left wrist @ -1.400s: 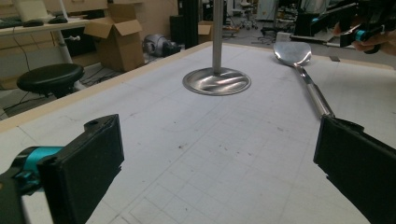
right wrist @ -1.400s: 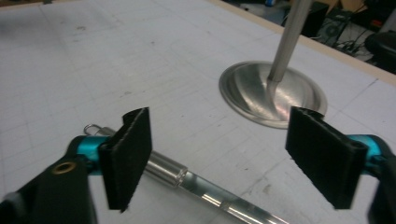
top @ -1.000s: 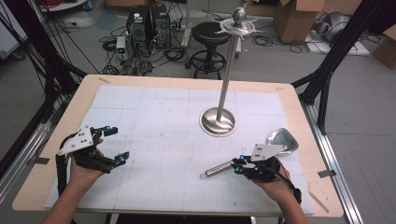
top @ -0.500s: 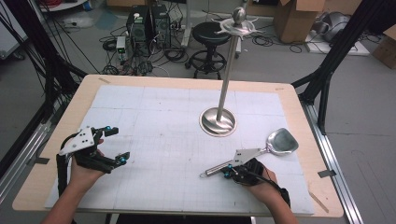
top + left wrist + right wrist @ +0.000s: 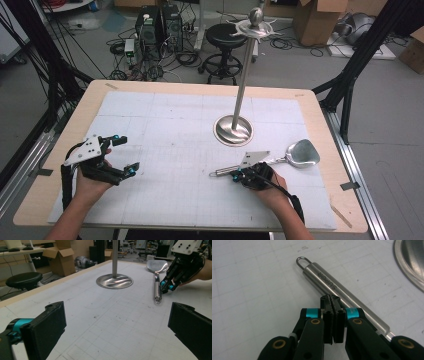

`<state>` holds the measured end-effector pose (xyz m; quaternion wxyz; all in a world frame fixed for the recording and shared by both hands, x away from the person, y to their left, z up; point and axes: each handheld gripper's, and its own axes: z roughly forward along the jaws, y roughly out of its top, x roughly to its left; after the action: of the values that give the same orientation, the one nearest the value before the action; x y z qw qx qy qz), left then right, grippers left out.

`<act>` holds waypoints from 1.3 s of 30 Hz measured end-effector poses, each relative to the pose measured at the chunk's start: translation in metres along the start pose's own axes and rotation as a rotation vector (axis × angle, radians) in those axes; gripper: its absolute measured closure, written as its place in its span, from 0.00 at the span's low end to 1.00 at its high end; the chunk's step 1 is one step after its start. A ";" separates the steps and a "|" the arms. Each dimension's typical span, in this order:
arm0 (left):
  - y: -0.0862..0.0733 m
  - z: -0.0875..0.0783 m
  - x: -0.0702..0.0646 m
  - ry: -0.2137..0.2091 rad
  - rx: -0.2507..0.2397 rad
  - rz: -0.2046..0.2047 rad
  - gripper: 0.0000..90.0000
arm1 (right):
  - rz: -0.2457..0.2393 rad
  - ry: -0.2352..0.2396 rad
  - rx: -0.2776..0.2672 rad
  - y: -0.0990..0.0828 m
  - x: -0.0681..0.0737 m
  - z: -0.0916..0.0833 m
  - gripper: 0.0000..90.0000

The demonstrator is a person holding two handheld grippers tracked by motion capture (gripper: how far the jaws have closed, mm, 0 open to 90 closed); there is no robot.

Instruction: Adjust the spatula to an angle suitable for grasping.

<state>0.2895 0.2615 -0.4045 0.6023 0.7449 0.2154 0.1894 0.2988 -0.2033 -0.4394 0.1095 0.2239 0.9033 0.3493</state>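
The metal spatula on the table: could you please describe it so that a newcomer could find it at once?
Start at the tall steel stand with the round base, near the middle of the white mat. Just to its right and nearer the person lies the spatula, flat on the mat. It alone has a broad blade, a tubular handle and an end loop, with the shut right gripper at its handle.

From above the near edge we look forward and down over the whole table (image 5: 320, 107). The left gripper view skims low across it; the right sits very close, apparently angled downward. All share the spatula (image 5: 280, 161) (image 5: 157, 277) (image 5: 337, 290) (handle alone up close).
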 end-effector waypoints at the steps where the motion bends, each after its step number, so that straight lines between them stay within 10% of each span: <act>1: 0.000 0.000 0.000 -0.003 -0.002 -0.002 0.02 | -0.007 0.001 0.002 0.002 0.000 0.002 1.00; 29: -0.001 0.002 -0.001 -0.033 0.008 -0.003 0.02 | 0.081 -0.060 -0.002 0.023 -0.018 0.022 0.98; 39: -0.001 0.001 -0.001 -0.036 0.003 -0.004 0.02 | 0.063 -0.012 -0.069 0.025 -0.013 0.003 0.76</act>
<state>0.2893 0.2602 -0.4062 0.6052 0.7488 0.2063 0.1743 0.3195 -0.1915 -0.4245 0.1117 0.2503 0.8826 0.3820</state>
